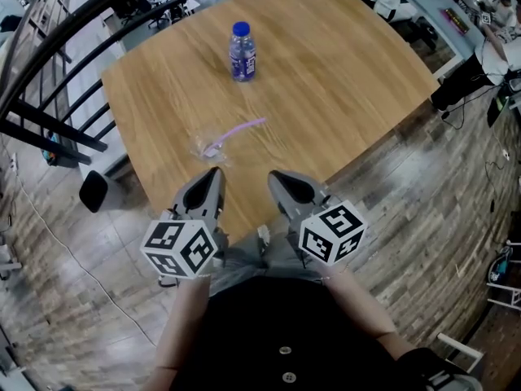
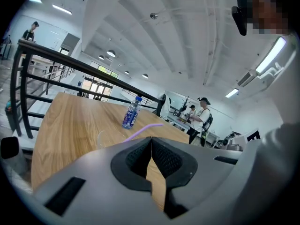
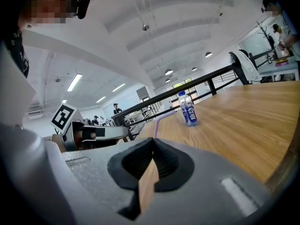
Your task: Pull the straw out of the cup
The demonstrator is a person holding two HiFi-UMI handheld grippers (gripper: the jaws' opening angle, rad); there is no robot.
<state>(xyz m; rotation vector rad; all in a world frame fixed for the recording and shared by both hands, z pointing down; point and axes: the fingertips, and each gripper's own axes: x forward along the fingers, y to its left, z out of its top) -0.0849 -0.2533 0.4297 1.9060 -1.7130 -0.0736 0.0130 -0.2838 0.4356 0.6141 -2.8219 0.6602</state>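
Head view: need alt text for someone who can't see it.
Seen from above, a clear cup with a purple straw in it sits on a wooden table, just beyond the left gripper and right gripper, both shut and empty. A blue-capped water bottle stands farther back.

The left tongs (image 1: 215,172) sit at 8 o'clock in the head view, nose aimed toward 1 o'clock, jaws pressed together with nothing between them. The right tongs (image 1: 275,175) sit at 4 o'clock, nose aimed toward 10 o'clock, jaws likewise closed and empty. The two noses are near each other but apart. Behind them ride the left cube (image 1: 181,248) and the right cube (image 1: 332,233). The left forearm (image 1: 181,320) and the right forearm (image 1: 360,298), both bare, reach up from 6 o'clock.
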